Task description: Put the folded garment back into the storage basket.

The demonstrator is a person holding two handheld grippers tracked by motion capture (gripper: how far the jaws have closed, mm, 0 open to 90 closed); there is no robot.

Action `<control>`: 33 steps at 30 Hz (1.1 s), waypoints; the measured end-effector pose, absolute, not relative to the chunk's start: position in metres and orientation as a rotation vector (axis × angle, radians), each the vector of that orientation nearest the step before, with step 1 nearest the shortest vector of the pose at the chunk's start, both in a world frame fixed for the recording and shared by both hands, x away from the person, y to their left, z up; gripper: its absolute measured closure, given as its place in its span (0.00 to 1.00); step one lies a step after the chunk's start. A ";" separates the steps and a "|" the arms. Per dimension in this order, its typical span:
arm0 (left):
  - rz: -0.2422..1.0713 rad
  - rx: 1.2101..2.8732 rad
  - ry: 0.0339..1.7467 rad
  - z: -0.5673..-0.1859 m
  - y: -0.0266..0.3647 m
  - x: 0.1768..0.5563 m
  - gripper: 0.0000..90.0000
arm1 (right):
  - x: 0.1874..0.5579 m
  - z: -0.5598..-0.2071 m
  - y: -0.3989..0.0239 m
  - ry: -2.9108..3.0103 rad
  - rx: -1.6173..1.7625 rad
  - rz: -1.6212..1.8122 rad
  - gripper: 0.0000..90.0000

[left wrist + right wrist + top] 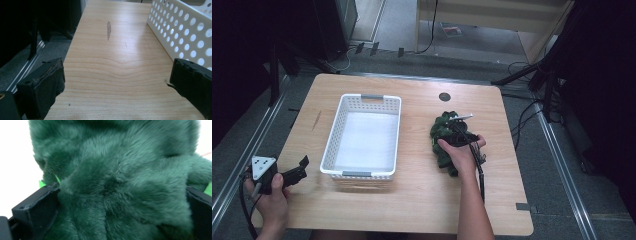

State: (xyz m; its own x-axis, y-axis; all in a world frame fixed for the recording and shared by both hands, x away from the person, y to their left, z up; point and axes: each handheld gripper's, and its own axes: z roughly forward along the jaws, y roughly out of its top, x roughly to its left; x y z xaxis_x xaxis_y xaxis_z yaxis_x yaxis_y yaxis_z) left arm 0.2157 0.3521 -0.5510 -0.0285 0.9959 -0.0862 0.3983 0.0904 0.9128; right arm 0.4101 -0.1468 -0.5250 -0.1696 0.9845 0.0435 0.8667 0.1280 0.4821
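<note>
Stage: grasp, judged early | green plush toy (445, 137) lay on bench (412, 210), right of white basket (363, 137) | right tool (120, 195) set wide around plush, jaws flanking it, closure not confirmed | left tool (117, 82) held wide, nothing gripped, near-left | transfer to basket judged outstanding.

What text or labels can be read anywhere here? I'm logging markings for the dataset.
None can be read: the white basket, the green plush toy and the table bear no visible writing. A reddish item on the floor beyond the table is too small and blurred to read.
</note>
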 end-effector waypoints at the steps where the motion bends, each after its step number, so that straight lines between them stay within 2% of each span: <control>1: 0.922 1.427 1.554 -0.551 0.352 0.216 0.01 | 0.410 -0.529 -0.145 2.129 1.795 0.583 0.00; 4: 0.920 1.428 1.553 -0.551 0.352 0.216 0.01 | 0.409 -0.529 -0.144 2.118 1.785 0.586 0.04; 5: 0.918 1.429 1.553 -0.551 0.352 0.216 0.01 | 0.408 -0.528 -0.144 2.113 1.773 0.591 0.10; 6: 0.918 1.430 1.553 -0.551 0.352 0.216 0.01 | 0.406 -0.526 -0.143 2.094 1.754 0.612 0.23; 7: 0.917 1.426 1.555 -0.551 0.352 0.216 0.01 | 0.406 -0.526 -0.143 2.094 1.754 0.612 0.23; 9: 0.915 1.428 1.555 -0.551 0.352 0.216 0.01 | 0.405 -0.525 -0.144 2.070 1.764 0.611 0.30; 11: 0.913 1.429 1.555 -0.551 0.352 0.216 0.01 | 0.403 -0.524 -0.145 2.061 1.766 0.617 0.41; 12: 0.912 1.429 1.556 -0.551 0.352 0.215 0.01 | 0.401 -0.523 -0.145 2.058 1.757 0.625 0.50; 13: 0.911 1.429 1.556 -0.551 0.352 0.215 0.01 | 0.401 -0.523 -0.145 2.058 1.757 0.625 0.50; 15: 0.911 1.429 1.558 -0.551 0.352 0.216 0.01 | 0.398 -0.523 -0.145 2.043 1.746 0.643 0.63; 17: 0.910 1.429 1.559 -0.551 0.352 0.215 0.01 | 0.397 -0.524 -0.144 2.044 1.733 0.655 0.67; 18: 0.909 1.429 1.559 -0.551 0.352 0.216 0.01 | 0.395 -0.524 -0.144 2.051 1.709 0.679 0.73; 24: 0.914 1.429 1.559 -0.551 0.352 0.215 0.01 | 0.391 -0.528 -0.150 2.018 1.699 0.765 0.80; 33: 0.912 1.435 1.558 -0.551 0.351 0.216 0.01 | 0.378 -0.526 -0.159 1.890 1.710 0.895 0.82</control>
State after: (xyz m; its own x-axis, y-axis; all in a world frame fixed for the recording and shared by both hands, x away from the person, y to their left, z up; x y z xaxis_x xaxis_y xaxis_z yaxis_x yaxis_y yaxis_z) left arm 0.2157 0.3514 -0.5509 -0.0237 0.9957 -0.0898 0.4091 0.0916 0.9079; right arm 0.3775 -0.1593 -0.5258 -0.1415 0.9848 0.1010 0.7022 0.0279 0.7114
